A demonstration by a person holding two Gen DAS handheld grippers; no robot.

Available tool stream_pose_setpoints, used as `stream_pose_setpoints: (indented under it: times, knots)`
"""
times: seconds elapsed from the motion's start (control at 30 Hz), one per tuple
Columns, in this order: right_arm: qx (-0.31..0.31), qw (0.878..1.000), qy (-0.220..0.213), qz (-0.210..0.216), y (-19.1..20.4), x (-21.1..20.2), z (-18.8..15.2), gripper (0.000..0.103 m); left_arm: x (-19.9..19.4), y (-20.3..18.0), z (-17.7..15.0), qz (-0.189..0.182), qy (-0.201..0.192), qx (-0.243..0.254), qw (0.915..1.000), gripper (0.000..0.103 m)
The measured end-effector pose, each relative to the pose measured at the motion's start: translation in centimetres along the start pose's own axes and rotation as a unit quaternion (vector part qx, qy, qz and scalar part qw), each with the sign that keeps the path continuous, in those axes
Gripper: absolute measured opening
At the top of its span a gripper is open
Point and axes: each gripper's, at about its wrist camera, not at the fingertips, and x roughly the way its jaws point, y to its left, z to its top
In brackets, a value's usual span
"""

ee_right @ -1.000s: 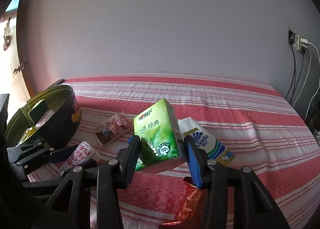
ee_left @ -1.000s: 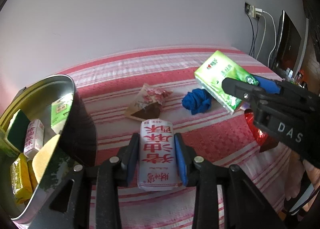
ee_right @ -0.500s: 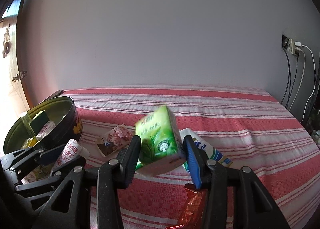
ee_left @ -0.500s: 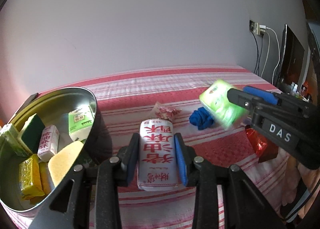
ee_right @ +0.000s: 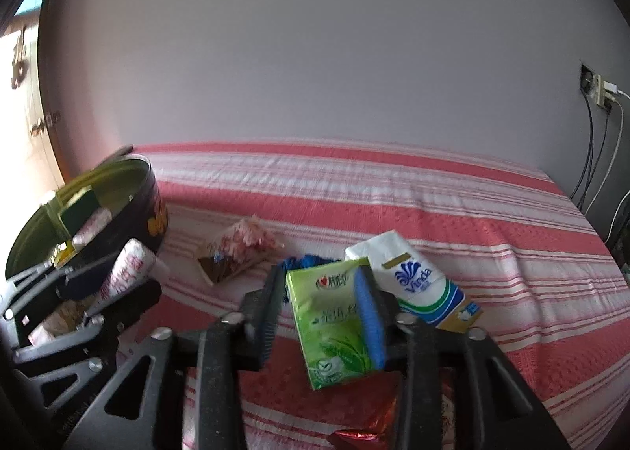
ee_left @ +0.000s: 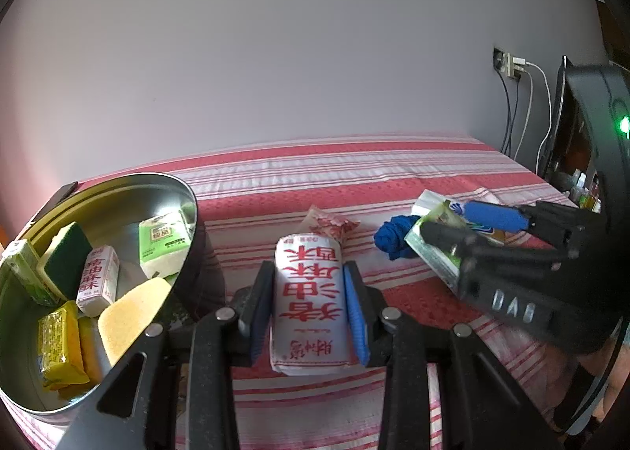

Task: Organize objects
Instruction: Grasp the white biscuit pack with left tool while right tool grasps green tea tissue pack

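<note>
My left tongs (ee_left: 309, 294) clamp the white-and-red packet (ee_left: 309, 304), with the round tin (ee_left: 118, 190) just to their left. My right tongs (ee_right: 321, 306) have just been opening; the green tissue pack (ee_right: 328, 326) sits tilted between them against one pad, above the striped bed (ee_right: 393, 206).

- A plain pale wall (ee_right: 315, 56) fills the back, evenly lit by daylight.
- A bed (ee_right: 393, 190) spread with a red, pink and white striped cover stands against it.
- A wall socket (ee_right: 598, 89) at right holds plugs, with cables (ee_right: 590, 158) hanging down.
- A dark screen (ee_left: 567, 127) stands at the bed's right end.
</note>
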Motion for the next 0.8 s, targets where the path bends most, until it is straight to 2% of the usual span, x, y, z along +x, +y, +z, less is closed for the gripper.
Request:
stream_pose_setpoints:
  times: [0.07,0.17,0.3,0.47,0.67,0.8]
  knots:
    - [-0.021,1.000,0.009,-0.006,0.6,0.2,-0.1,0.061,0.0,0.0,0.0,-0.002,0.000,0.000,1.0000,0.034]
    - [-0.033,0.999,0.025,-0.023,1.0,0.8,-0.2,0.061,-0.1,0.0,0.0,-0.006,0.000,-0.001,1.0000,0.034]
    - [-0.009,0.998,0.047,-0.037,-0.4,1.5,-0.1,0.061,-0.1,0.0,-0.1,-0.008,0.002,0.000,1.0000,0.034]
    - [0.013,0.997,0.074,-0.019,-1.7,2.5,-0.2,0.062,-0.1,-0.1,0.0,-0.008,0.003,0.000,1.0000,0.034]
    - [0.005,0.997,0.071,-0.008,-1.5,2.3,-0.2,0.059,-0.1,-0.2,-0.1,-0.008,0.000,-0.001,1.0000,0.034]
    - [0.001,0.999,0.048,-0.011,-1.1,1.1,-0.2,0.058,-0.2,-0.3,-0.1,-0.005,-0.003,-0.001,1.0000,0.034]
